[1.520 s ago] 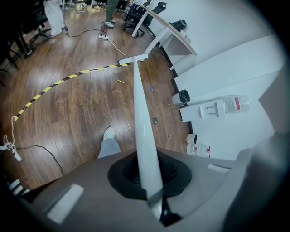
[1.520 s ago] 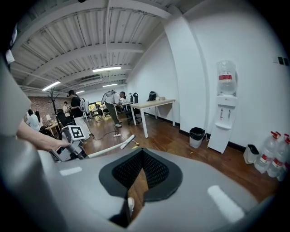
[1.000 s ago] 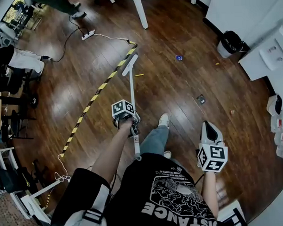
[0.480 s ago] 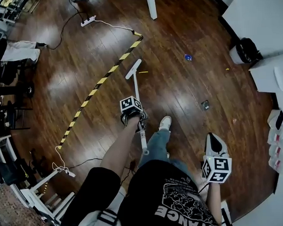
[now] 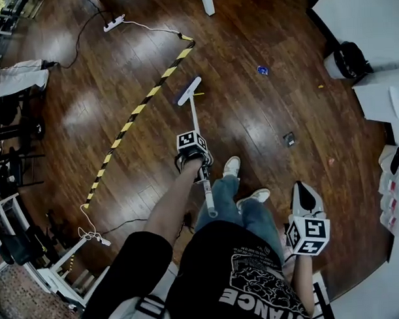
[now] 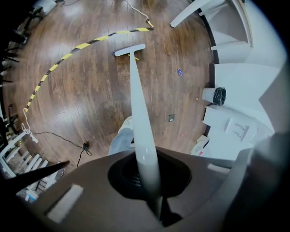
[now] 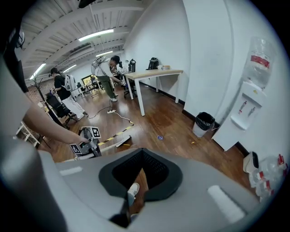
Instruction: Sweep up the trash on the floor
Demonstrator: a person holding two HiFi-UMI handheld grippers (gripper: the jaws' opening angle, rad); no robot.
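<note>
Two grippers here, but only one is doing any work. The left arm is stretched forward and down, nearly straight. The left gripper [image 5: 198,163] has its jaws clamped tight on the upper part of the broom [image 5: 193,120], with a short stub of white shaft poking back toward the person's legs. The left gripper view backs that up, since the shaft runs straight out from between the jaws.

The broom's long axis points directly away from the person. Its head is at the far end, down on the floor [image 5: 250,121], and sits crosswise to the shaft. A yellow stick [image 5: 198,94] lies just beside the head's right end, and striped tape [image 5: 139,106] runs diagonally past on the left.

More trash sits toward the floor's right edge, well apart from the broom: a blue scrap [image 5: 263,70] and a dark scrap [image 5: 289,139]. A black bin [image 5: 347,57] stands by that edge too.

The right arm is bent and tucked in by the hip. The right gripper [image 5: 306,192] is held low, pointing ahead, with its jaws closed together on nothing.
</note>
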